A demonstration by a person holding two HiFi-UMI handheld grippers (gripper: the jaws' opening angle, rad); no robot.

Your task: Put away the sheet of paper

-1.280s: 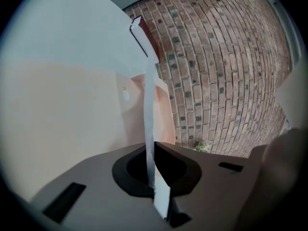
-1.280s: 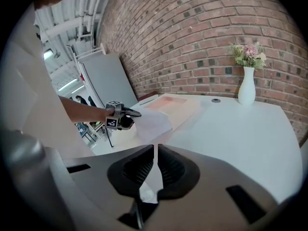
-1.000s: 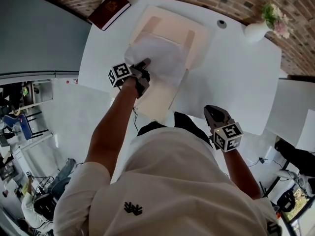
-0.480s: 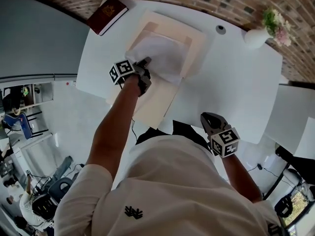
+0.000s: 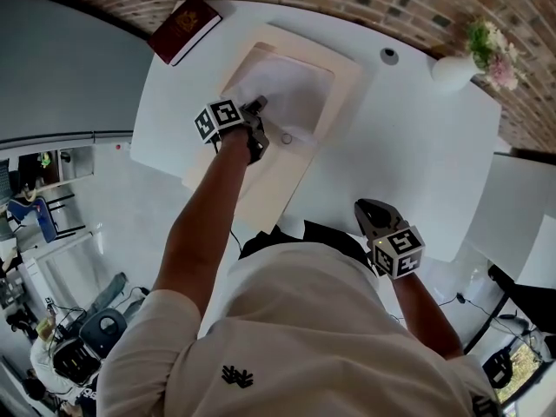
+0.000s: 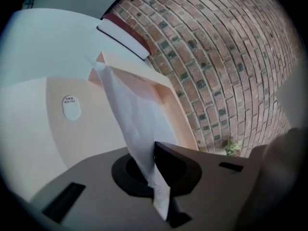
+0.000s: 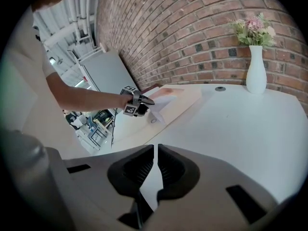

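The white sheet of paper point(image 5: 291, 89) lies over the pocket of an open cream box file point(image 5: 347, 63) on the white table point(image 5: 408, 155). My left gripper point(image 5: 258, 107) is at the sheet's near left edge, shut on it. In the left gripper view the paper point(image 6: 130, 114) runs up from between the closed jaws toward the box file's point(image 6: 43, 129) far flap. My right gripper point(image 5: 369, 211) hovers at the table's near edge with its jaws together and nothing in them. The right gripper view shows the right gripper point(image 7: 156, 150) and, far off, the left gripper point(image 7: 144, 101) with the paper.
A dark red book point(image 5: 184, 26) lies at the table's far left corner. A white vase of flowers point(image 5: 456, 66) stands at the far right by the brick wall, with a round cable hole point(image 5: 389, 56) near it. The file overhangs the table's near left edge.
The left gripper has pushed the sheet farther away and lower. The paper now lies flatter and covers the file's inner pocket. The right gripper has barely moved.
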